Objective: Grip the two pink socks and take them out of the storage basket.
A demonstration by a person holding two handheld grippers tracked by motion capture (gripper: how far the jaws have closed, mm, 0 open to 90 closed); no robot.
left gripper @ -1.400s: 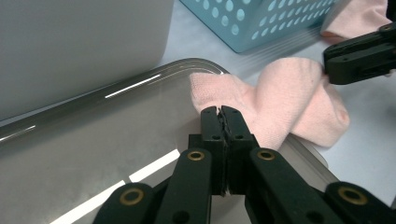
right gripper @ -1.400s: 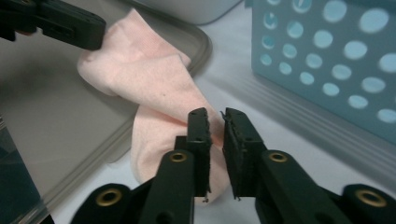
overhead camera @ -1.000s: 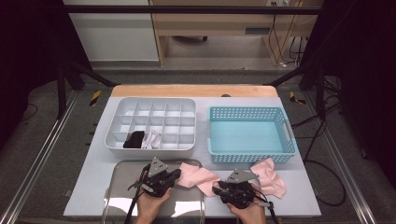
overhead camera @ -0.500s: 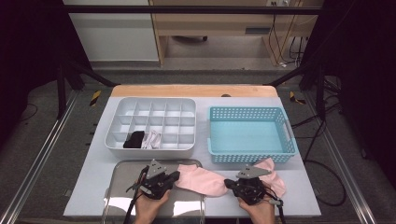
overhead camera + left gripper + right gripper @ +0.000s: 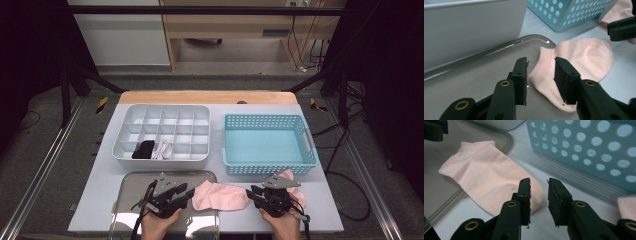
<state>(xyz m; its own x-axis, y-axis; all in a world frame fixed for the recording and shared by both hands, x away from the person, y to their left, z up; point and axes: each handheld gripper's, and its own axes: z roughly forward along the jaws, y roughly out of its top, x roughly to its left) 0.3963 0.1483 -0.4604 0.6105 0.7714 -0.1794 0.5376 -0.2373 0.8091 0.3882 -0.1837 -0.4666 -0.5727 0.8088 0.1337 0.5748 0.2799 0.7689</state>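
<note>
Pink sock [image 5: 220, 196] lies flat just in front of the blue basket [image 5: 269, 145], its cuff end over the corner of the steel tray [image 5: 129, 185]. Your left gripper [image 5: 188, 192] has just let its jaws spread; they stand apart at the cuff, pads clear of the cloth. Your right gripper [image 5: 251, 192] has likewise just widened and sits released at the toe end, nothing pinched. A second pink sock [image 5: 289, 176] lies against the basket's front wall.
</note>
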